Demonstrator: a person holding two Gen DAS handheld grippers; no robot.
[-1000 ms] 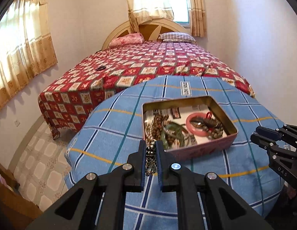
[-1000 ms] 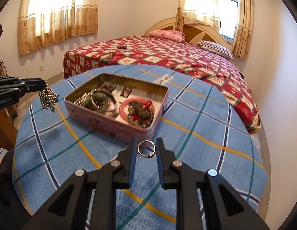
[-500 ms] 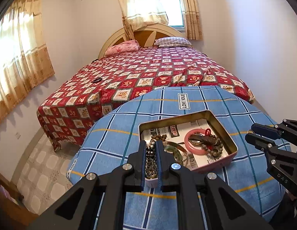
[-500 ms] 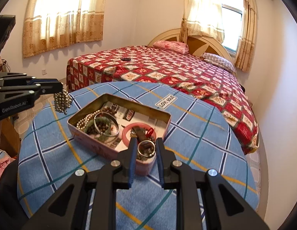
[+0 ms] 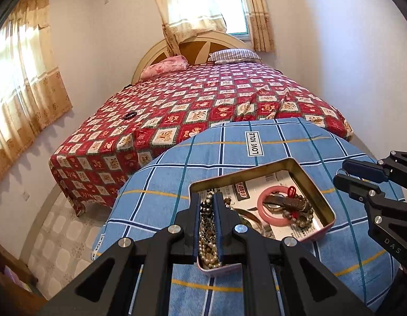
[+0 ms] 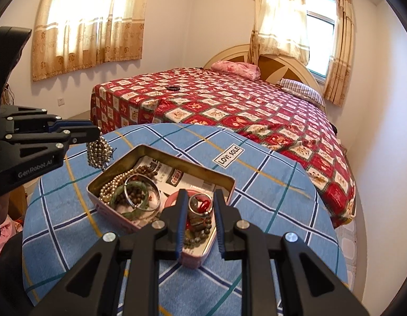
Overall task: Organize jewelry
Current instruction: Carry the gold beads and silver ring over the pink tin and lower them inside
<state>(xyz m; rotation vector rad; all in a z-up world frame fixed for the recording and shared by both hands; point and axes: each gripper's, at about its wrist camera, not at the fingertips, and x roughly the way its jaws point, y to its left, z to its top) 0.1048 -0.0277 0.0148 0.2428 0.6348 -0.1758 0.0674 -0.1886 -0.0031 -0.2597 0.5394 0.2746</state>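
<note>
A pink tin lies open on the blue plaid table, holding pearls, bangles, a pink bangle and dark beads. My left gripper is shut on a bunch of metallic beads, which hangs over the tin's left end. My right gripper is shut on a silver ring, held above the tin's right part, over the pink bangle.
The round table carries a "LOVE SOLE" label. Behind it stands a bed with a red patterned cover, with a small dark item on it. A white wall runs on the right and tiled floor on the left.
Both grippers have moved forward and up, from the near side of the tin to over it. The beads and the ring travelled with them.
</note>
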